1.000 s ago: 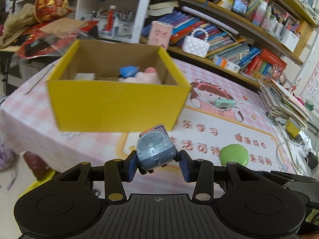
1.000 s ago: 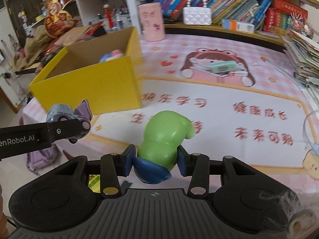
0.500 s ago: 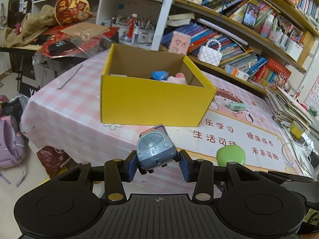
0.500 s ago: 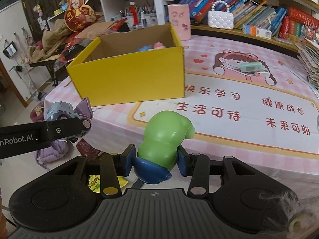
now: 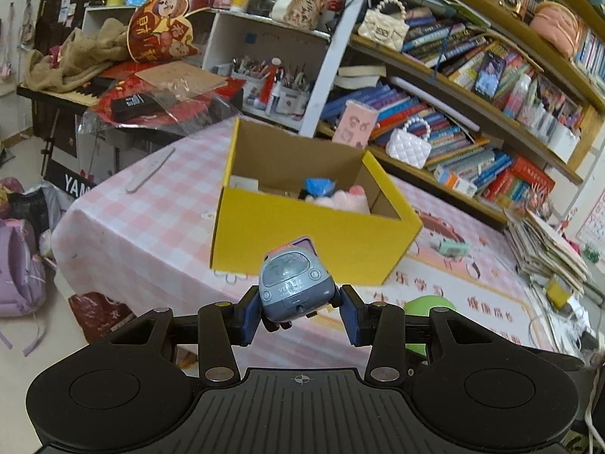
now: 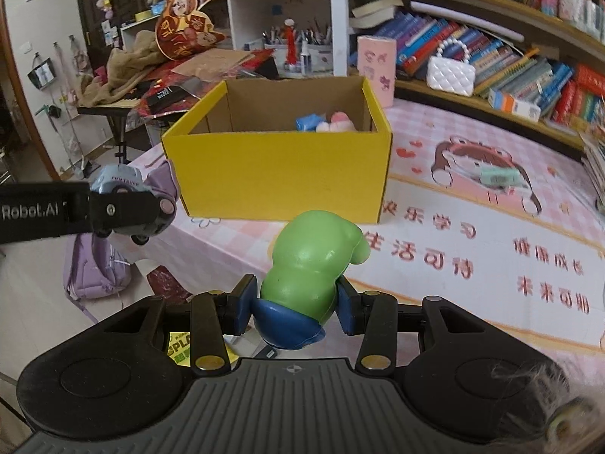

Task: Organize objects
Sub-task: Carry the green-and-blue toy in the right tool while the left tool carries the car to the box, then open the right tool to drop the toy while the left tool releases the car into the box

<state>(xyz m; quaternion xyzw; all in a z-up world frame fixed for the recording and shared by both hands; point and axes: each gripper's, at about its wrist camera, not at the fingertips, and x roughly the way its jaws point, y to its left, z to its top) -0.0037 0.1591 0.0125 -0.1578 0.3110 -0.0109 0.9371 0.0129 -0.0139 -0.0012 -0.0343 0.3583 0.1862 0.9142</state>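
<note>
My left gripper (image 5: 300,317) is shut on a small grey-blue toy car (image 5: 293,285) with a purple rear, held in the air short of the table's near edge. My right gripper (image 6: 295,308) is shut on a green toy figure with a blue base (image 6: 312,265). An open yellow cardboard box (image 5: 310,242) (image 6: 280,178) stands on the pink checked tablecloth ahead of both grippers. Inside it lie a blue item (image 6: 308,122) and a pink plush (image 6: 338,123). The left gripper with the toy car (image 6: 128,204) shows at the left of the right wrist view.
Bookshelves (image 5: 472,113) packed with books run behind the table. A stack of papers (image 5: 548,249) lies at the right edge. A mint green item (image 6: 499,178) rests on the printed mat. A purple backpack (image 5: 19,265) sits on the floor at the left, near a cluttered keyboard stand (image 5: 94,94).
Both grippers have pulled back from the yellow box and risen a little, so the box looks smaller and farther. Each keeps its toy held.
</note>
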